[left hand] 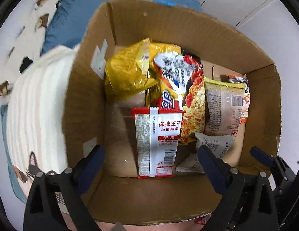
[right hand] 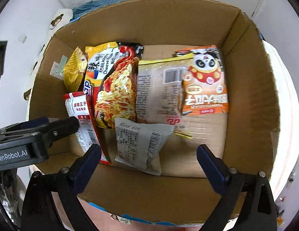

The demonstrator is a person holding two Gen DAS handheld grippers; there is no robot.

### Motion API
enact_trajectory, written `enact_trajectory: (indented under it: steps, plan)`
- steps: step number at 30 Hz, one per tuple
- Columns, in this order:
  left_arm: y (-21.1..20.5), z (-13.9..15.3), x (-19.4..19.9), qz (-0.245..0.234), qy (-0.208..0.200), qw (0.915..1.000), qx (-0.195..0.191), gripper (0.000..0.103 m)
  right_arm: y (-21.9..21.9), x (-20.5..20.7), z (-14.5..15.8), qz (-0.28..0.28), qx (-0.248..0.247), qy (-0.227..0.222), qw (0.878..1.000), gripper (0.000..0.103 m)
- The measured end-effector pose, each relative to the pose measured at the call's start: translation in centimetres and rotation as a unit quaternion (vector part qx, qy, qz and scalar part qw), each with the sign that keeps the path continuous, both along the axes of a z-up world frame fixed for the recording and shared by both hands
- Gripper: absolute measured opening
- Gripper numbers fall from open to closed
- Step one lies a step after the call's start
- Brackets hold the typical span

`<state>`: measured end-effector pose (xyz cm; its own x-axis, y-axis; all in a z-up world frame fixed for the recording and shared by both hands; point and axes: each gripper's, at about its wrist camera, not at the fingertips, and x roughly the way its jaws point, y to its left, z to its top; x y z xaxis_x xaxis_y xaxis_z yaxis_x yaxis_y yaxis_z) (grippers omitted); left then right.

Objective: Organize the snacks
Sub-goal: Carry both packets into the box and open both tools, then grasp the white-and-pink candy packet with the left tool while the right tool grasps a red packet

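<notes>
Both the left claw [left hand: 149,165] and right claw [right hand: 149,163] gape wide and empty above the cardboard box [right hand: 251,88], where the snack packets [right hand: 118,88] already lie, crowded toward nine o'clock, so little seems left.

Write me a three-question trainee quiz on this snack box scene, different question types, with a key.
1. True or false: the left gripper is clamped on the red-and-white spicy strip packet.
2. Multiple choice: where does the orange panda snack bag lie in the cardboard box, seen from the right wrist view? A) against the left wall B) on the right side, overlapping the beige noodle packet C) outside the box
3. Fill in: the right gripper hangs above the small ____ packet with a barcode.

Key: 1 false, its jaws stand open; 2 B; 3 grey.
</notes>
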<state>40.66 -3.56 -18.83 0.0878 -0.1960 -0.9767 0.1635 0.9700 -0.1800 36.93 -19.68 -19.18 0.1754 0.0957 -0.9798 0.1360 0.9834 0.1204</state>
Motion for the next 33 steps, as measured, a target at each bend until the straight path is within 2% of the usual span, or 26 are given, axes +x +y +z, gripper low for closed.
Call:
enact_trajectory:
  steps: [4, 7, 12, 16, 24, 27, 30, 33]
  plan:
    - [-0.2, 1.7, -1.7, -0.008, -0.049, 0.9986, 0.016, 0.099, -0.4, -0.6, 0.6, -0.005, -0.013, -0.012, 1.000, 0.101]
    - [-0.5, 3.3, -3.1, -0.012, -0.098, 0.9943, 0.041, 0.098, -0.8, -1.7, 2.1, -0.010, -0.026, -0.037, 0.999, 0.101]
    - [-0.3, 5.5, -4.7, -0.002, -0.142, 0.9890, 0.041, 0.099, -0.8, -3.4, 4.3, -0.016, -0.035, -0.071, 0.997, 0.101]
    - [0.2, 7.2, -6.2, 0.003, -0.170, 0.9850, 0.033, 0.099, -0.7, -4.2, 5.2, -0.019, -0.037, -0.087, 0.995, 0.101]
    - [0.8, 11.1, -10.4, 0.009, -0.221, 0.9750, 0.021, 0.099, -0.4, -9.0, 9.8, -0.017, -0.055, -0.145, 0.988, 0.101]
    - [1.1, 12.6, -12.4, 0.011, -0.237, 0.9713, 0.013, 0.098, -0.3, -11.1, 11.3, -0.013, -0.046, -0.166, 0.985, 0.101]
    - [1.4, 13.3, -14.6, 0.009, -0.248, 0.9685, 0.014, 0.098, -0.5, -12.5, 11.6, -0.011, -0.041, -0.172, 0.984, 0.101]
    - [1.4, 12.3, -16.9, -0.002, -0.244, 0.9694, 0.028, 0.099, -1.9, -16.1, 10.5, -0.018, -0.027, -0.160, 0.987, 0.101]
